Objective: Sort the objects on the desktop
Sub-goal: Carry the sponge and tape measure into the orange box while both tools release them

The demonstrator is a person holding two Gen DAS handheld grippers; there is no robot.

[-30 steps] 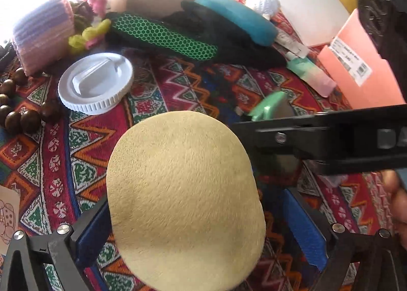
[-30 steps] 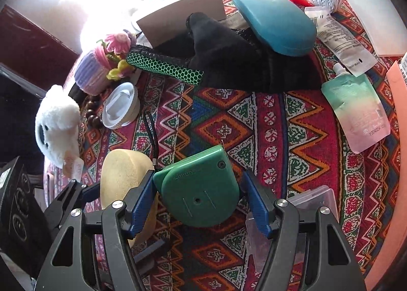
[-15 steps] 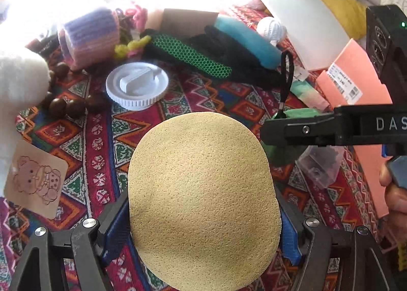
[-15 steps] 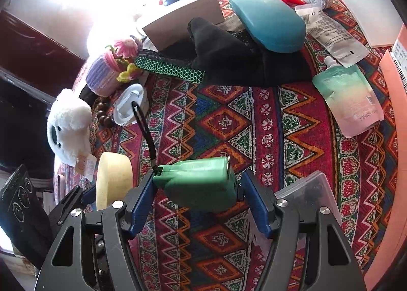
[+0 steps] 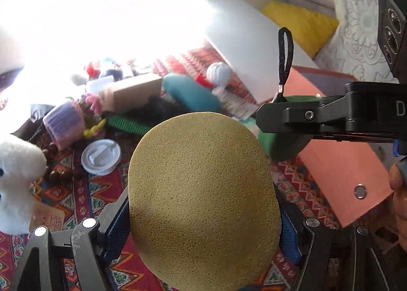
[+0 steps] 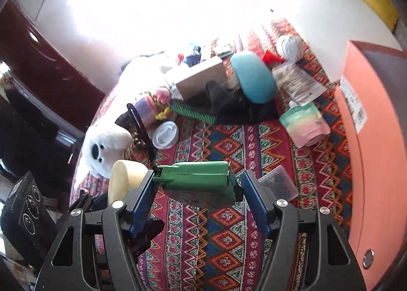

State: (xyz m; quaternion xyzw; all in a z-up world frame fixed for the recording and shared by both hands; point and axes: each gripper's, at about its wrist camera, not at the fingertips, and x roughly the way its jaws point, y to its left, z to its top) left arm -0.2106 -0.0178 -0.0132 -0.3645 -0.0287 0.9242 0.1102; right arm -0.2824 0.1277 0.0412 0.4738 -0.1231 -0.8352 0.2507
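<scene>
Lifted clear of the cluttered tabletop (image 6: 229,240) for sorting: left tongs (image 5: 203,217) clamping tan sponge (image 5: 203,197), right tongs (image 6: 197,184) gripping green case (image 6: 195,175).

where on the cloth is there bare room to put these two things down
Free: the patterned cloth between the white lid, pastel pouch and clear box. Crowded: the far end around the teal case and black glove.

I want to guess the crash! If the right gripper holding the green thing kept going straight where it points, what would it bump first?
Probably the patterned cloth just past the green case that the right gripper holds. That stretch looks bare; depth is hard to judge.
</scene>
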